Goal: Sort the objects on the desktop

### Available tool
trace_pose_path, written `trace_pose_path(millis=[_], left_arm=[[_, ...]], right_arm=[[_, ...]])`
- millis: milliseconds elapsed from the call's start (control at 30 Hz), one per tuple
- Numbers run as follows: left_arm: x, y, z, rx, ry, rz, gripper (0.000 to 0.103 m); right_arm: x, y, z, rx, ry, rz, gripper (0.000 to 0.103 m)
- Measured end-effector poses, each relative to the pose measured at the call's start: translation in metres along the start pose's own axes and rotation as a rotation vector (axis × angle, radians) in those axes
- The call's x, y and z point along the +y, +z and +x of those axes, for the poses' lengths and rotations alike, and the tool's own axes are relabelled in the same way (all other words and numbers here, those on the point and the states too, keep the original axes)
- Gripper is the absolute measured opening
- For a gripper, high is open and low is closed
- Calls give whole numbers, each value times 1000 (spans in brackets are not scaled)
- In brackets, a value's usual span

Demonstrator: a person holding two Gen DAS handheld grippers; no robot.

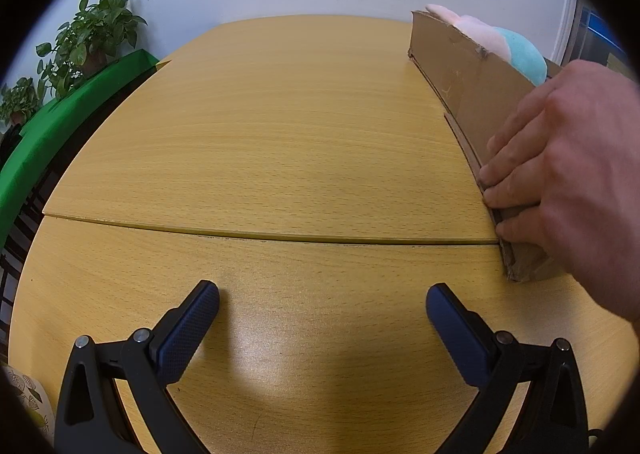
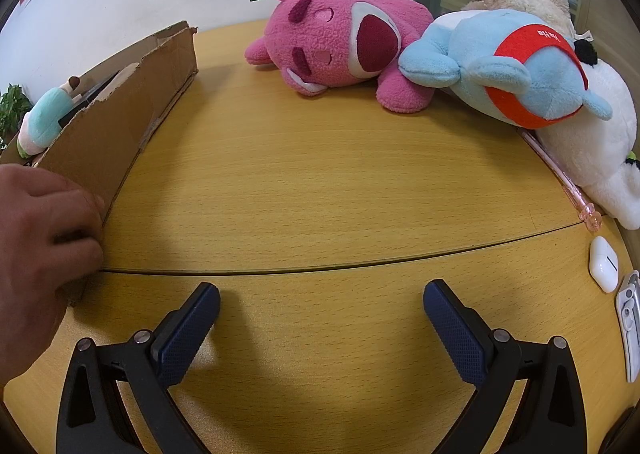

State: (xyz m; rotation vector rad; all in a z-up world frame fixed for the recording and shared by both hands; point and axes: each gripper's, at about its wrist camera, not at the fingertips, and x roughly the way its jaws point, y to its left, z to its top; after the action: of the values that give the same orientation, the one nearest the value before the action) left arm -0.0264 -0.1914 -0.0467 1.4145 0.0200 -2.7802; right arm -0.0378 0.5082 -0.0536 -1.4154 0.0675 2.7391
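Wooden table (image 2: 320, 181): cardboard box (image 2: 120, 121) (bare hand (image 2: 36, 238) gripping), plush toys (image 2: 344, 41) behind

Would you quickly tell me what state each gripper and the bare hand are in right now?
Left gripper: open, holding nothing.
Right gripper: open, holding nothing.
Bare hand: resting on the cardboard box at its near end.

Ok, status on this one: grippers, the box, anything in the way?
Left gripper and right gripper open, empty. Cardboard box on table, a bare hand on its near end. Plush toys unsorted. Nothing between the jaws.
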Motion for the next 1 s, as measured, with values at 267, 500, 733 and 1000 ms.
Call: trace_pose_path(millis=[267, 500, 733, 1000], left_arm=[[0, 0, 0, 0, 0, 0, 103], [-1, 1, 0, 0, 0, 0, 103], [2, 1, 1, 0, 9, -13, 103], [2, 2, 4, 0, 10, -11, 103]], right_arm=[[0, 0, 1, 0, 0, 0, 103], [0, 0, 1, -1, 1, -1, 103], [0, 0, 1, -1, 1, -1, 103], [-1, 1, 1, -1, 1, -1, 103]])
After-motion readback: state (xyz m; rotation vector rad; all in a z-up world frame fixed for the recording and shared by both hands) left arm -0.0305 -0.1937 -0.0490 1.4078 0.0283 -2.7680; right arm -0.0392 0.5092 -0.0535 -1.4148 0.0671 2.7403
